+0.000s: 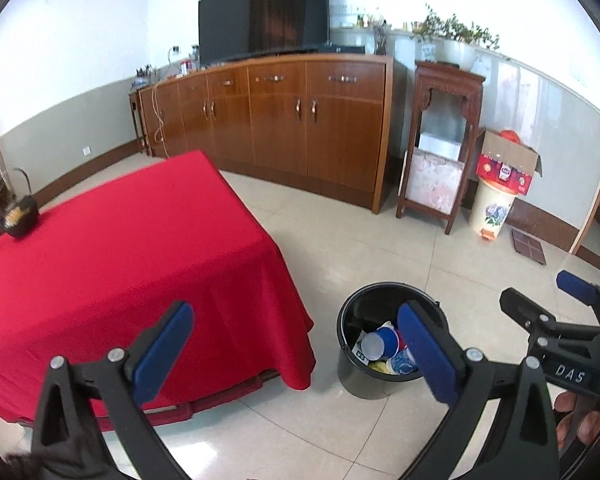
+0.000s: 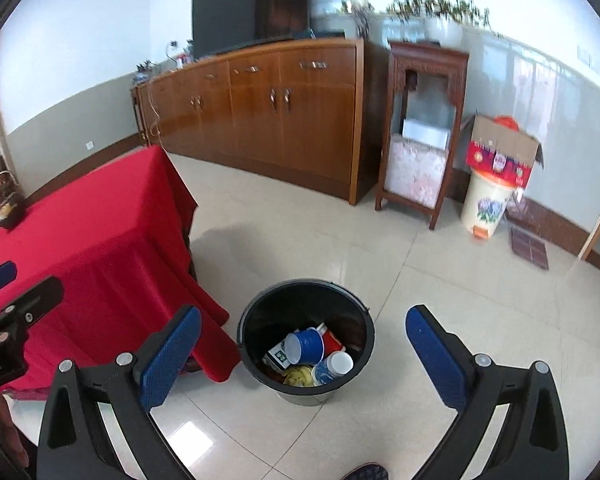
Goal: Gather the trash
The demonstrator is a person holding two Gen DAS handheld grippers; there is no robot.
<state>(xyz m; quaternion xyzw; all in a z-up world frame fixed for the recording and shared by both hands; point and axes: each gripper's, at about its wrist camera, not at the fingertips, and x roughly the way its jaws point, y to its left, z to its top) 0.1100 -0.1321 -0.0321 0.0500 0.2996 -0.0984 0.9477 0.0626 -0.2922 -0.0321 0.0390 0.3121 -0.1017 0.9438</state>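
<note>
A black trash bin (image 2: 260,312) stands on the tiled floor beside the red-clothed table (image 2: 100,232). It holds blue paper cups (image 2: 310,346), a red cup, a small carton and crumpled yellow trash. My right gripper (image 2: 302,344) is open and empty above the bin. My left gripper (image 1: 296,344) is open and empty over the table's corner, with the bin (image 1: 354,312) to its right. The right gripper also shows at the right edge of the left wrist view (image 1: 548,300).
A dark basket (image 1: 16,216) sits on the far left of the red table (image 1: 120,248). A long wooden cabinet (image 1: 284,120) with a TV lines the back wall. A wooden stand (image 1: 440,140), a flowered pedal bin (image 1: 492,208) and a cardboard box (image 1: 508,160) stand at right.
</note>
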